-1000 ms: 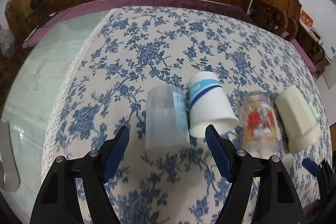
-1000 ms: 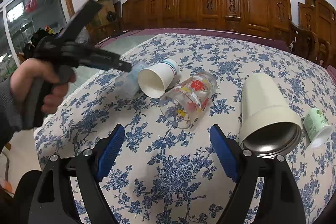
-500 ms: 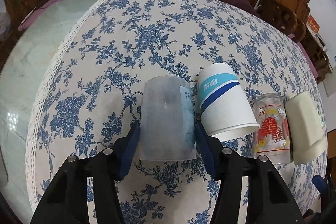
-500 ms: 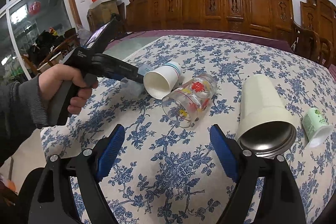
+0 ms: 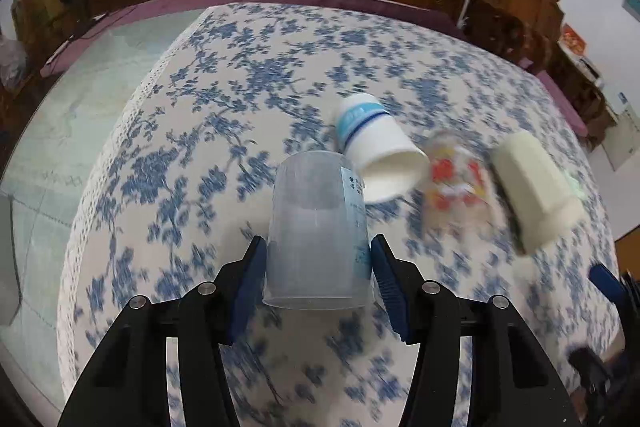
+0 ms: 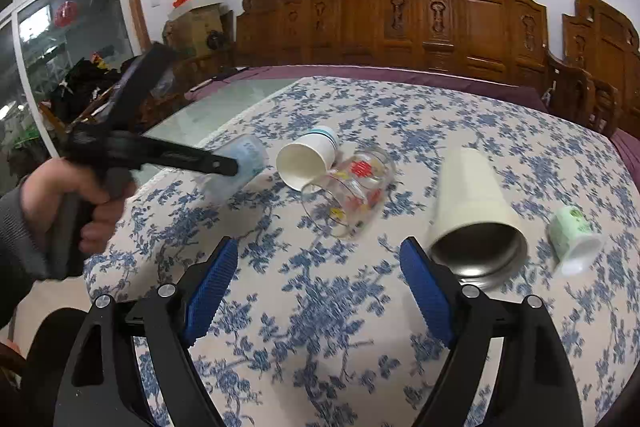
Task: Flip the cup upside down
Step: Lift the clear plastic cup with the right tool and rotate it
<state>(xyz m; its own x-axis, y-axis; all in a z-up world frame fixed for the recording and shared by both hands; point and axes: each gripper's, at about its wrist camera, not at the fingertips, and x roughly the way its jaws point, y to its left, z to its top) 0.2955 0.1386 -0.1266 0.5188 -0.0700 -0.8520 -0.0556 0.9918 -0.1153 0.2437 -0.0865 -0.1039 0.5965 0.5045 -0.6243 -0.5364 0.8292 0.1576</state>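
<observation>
Frosted cup gripped, flip not yet done

The left gripper (image 5: 318, 267) has its jaws clamped on the translucent plastic cup (image 5: 318, 231) above the table (image 5: 200, 147); inverting and setting down remain. The right gripper (image 6: 318, 275) hovers, jaws apart.

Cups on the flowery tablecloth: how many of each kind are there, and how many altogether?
Frosted plastic cup, held in the left gripper: 1
Paper cup with blue stripes: 1
Clear glass with red pattern: 1
Cream cup with metal inside: 1
Small green cup: 1
Total: 5 cups
</observation>
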